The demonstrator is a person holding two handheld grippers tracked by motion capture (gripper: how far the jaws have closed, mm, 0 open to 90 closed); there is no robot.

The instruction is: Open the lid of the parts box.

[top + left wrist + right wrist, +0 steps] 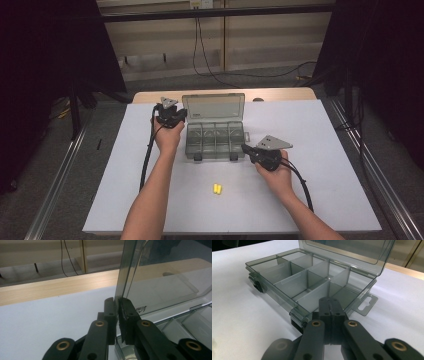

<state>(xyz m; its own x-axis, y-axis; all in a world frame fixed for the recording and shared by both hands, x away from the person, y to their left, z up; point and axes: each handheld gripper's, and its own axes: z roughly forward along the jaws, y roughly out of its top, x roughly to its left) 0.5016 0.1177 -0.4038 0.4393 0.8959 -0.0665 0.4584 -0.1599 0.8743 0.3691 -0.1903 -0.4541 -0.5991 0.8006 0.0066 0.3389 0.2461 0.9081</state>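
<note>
High view: organizer box long axis left–right, lid upright.

On the desk lie 1 clear plastic box with its lid up, and 2 yellow earplugs.

Earplugs before organizer box

Even overhead light brightens the white table; surroundings fall dark, and near jaws blur softly in both gripper views.
</note>
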